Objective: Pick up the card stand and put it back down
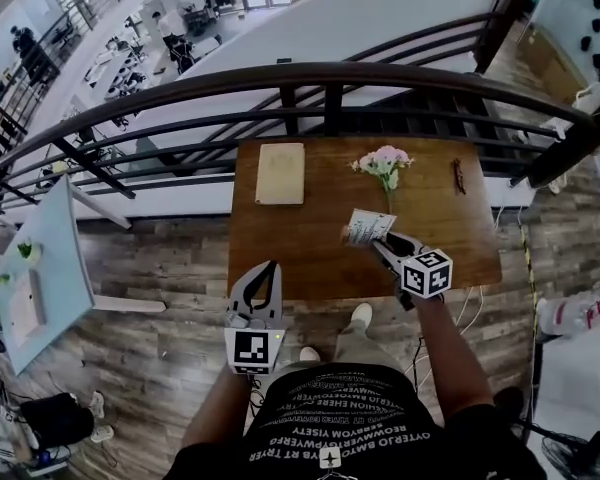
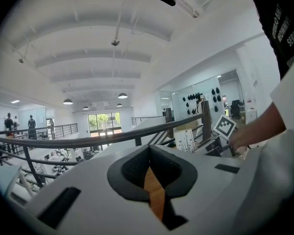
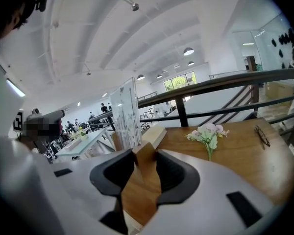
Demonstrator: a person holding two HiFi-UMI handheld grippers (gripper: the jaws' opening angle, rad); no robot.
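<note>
The card stand (image 1: pixel 367 228) is a small wooden block carrying a clear printed card. My right gripper (image 1: pixel 376 241) is shut on it above the near part of the wooden table (image 1: pixel 280 258). In the right gripper view the wooden block (image 3: pixel 142 173) sits between the two dark pads and the card (image 3: pixel 125 114) rises just past them. The left gripper view catches the same card stand (image 2: pixel 188 140) off to the right. My left gripper (image 1: pixel 269 271) hangs at the table's front edge with its jaws together and nothing in them.
A pale book (image 1: pixel 280 173) lies at the back left of the table, a small bunch of pink flowers (image 1: pixel 385 163) at the back middle, and dark glasses (image 1: pixel 459 176) at the back right. A dark curved railing (image 1: pixel 330 73) runs just behind the table.
</note>
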